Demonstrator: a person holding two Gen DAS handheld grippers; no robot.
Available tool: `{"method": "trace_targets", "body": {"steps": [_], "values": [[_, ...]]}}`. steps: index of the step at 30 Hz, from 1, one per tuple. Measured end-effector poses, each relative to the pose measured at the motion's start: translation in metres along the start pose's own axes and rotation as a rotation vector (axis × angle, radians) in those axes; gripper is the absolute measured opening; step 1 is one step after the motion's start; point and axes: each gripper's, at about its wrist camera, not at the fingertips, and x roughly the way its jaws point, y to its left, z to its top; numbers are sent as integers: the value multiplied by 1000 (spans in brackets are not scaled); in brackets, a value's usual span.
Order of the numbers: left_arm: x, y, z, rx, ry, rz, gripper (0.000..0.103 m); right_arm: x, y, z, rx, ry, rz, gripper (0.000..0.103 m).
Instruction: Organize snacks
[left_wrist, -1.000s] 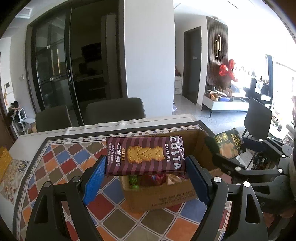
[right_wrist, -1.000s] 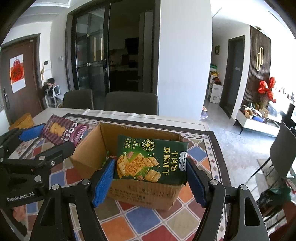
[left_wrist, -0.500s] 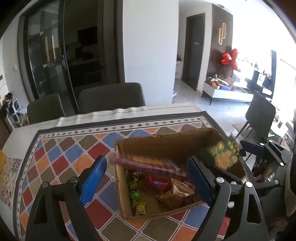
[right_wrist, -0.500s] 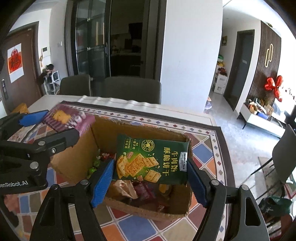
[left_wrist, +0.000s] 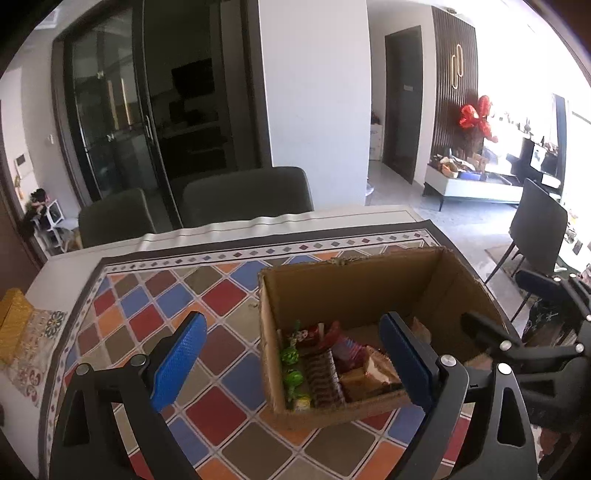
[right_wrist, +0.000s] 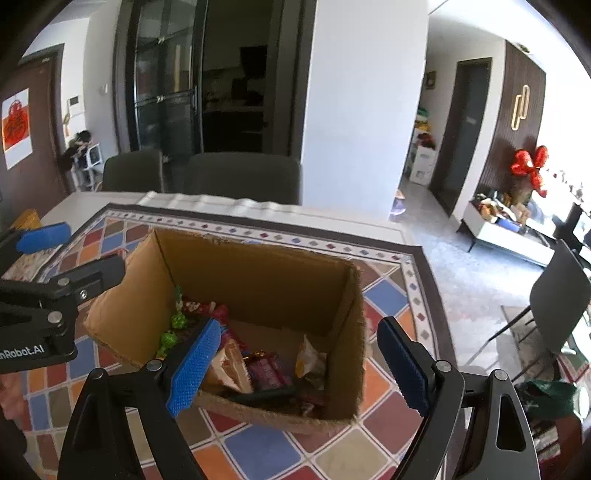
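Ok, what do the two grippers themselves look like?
Both match: the left gripper and right gripper have black angular frames with silver screws and blue textured pads on the jaws. White "nRobot.AI" lettering marks the left one's body.

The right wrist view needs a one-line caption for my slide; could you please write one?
Open right claw poised over a cardboard box of assorted snacks on a colourful patterned tablecloth.

The box's (left_wrist: 354, 284) near wall hides the lower part of the snacks (left_wrist: 325, 365) in the left view; in the right view the gripper's (right_wrist: 295, 365) left pad covers some of them, and their labels are too blurred to read. The bench (right_wrist: 258, 212) runs off the bottom edge. A dark packet (right_wrist: 258, 397) by the near wall cannot be identified.
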Motion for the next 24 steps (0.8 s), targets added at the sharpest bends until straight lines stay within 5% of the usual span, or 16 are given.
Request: {"method": "trace_targets", "body": {"steps": [24], "values": [[-131,-4,-81,-40,-165,33,103,-128,2,-61,125,-139,-42,95]]}}
